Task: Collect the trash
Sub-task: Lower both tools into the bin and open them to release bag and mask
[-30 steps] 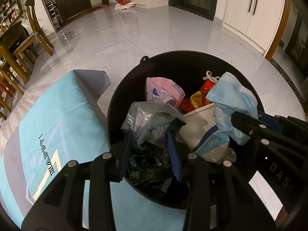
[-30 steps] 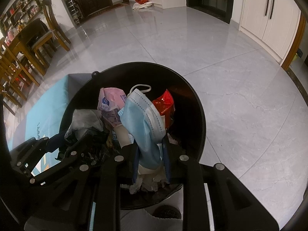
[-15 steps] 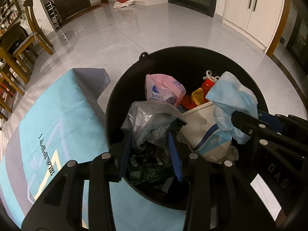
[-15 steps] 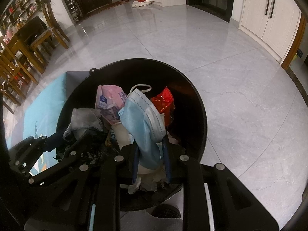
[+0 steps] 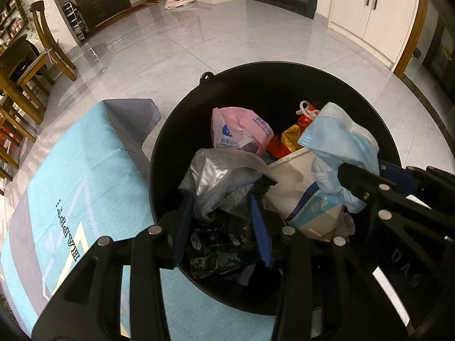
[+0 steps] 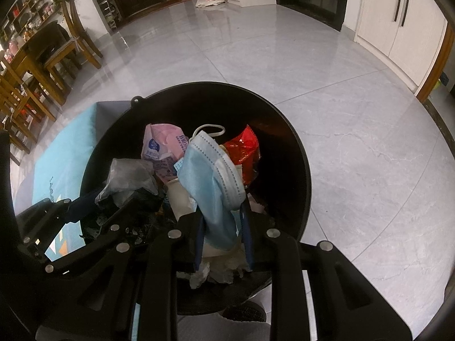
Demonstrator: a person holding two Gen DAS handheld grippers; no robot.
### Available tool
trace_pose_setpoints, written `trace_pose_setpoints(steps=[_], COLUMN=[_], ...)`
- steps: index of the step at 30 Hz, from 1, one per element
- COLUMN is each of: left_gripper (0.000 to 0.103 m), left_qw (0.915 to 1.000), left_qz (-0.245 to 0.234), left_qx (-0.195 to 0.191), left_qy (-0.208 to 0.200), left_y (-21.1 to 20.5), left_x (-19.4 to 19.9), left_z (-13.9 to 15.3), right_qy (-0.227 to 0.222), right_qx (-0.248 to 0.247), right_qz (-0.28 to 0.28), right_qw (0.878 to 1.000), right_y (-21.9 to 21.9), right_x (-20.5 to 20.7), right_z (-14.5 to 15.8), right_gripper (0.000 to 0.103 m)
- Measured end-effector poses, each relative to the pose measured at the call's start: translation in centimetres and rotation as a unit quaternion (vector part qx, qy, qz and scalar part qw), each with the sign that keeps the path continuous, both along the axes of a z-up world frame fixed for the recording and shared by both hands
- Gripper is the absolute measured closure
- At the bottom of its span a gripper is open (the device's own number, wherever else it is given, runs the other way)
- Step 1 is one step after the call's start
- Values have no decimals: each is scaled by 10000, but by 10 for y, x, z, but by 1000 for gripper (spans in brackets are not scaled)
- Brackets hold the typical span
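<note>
Crinkled grey plastic bag point(image 5: 219, 182) sits between the left gripper point(image 5: 221, 221) blue ribbed pads, jaws opening, over the round black bin point(image 5: 378, 119). Right gripper point(image 6: 223, 227) stands narrow, clamped on a pleated blue face mask point(image 6: 210, 182) above the same bin. Ahead: glossy pink pouch point(image 5: 241, 133), print unreadable. Teal mat point(image 5: 71, 176) left of the claw, partly legible "HAPP".

We look steeply down along both pairs of tongs from close above the black bin point(image 5: 182, 130), the left view facing it beside the blue mat point(image 5: 71, 176) and the right view from its other side, both sharing the bin, the blue mask point(image 6: 210, 176) and the grey floor point(image 6: 355, 130) beyond
</note>
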State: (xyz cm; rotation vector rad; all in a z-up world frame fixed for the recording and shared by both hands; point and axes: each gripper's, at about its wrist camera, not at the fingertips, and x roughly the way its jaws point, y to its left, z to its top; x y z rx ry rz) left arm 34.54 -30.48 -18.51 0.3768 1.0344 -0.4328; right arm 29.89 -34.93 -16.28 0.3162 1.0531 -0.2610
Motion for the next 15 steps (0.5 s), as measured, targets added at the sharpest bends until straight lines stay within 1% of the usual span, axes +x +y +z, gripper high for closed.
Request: trace_pose_setpoints(steps=[5, 9, 15], left_gripper=[60, 60, 59], left_qw=[10000, 10000, 10000], left_qz=[-14, -11, -10], left_qx=[37, 49, 63], left_qy=[4, 16, 44], left_y=[-5, -9, -10], left_x=[1, 2, 3], left_z=[0, 0, 0], right_qy=[16, 41, 53], right_qx=[9, 9, 10], right_qz=[6, 25, 29], right_qw=[10000, 10000, 10000], right_y=[-1, -1, 0], right_x=[2, 2, 2], right_z=[2, 1, 1], right_gripper=[79, 76, 75])
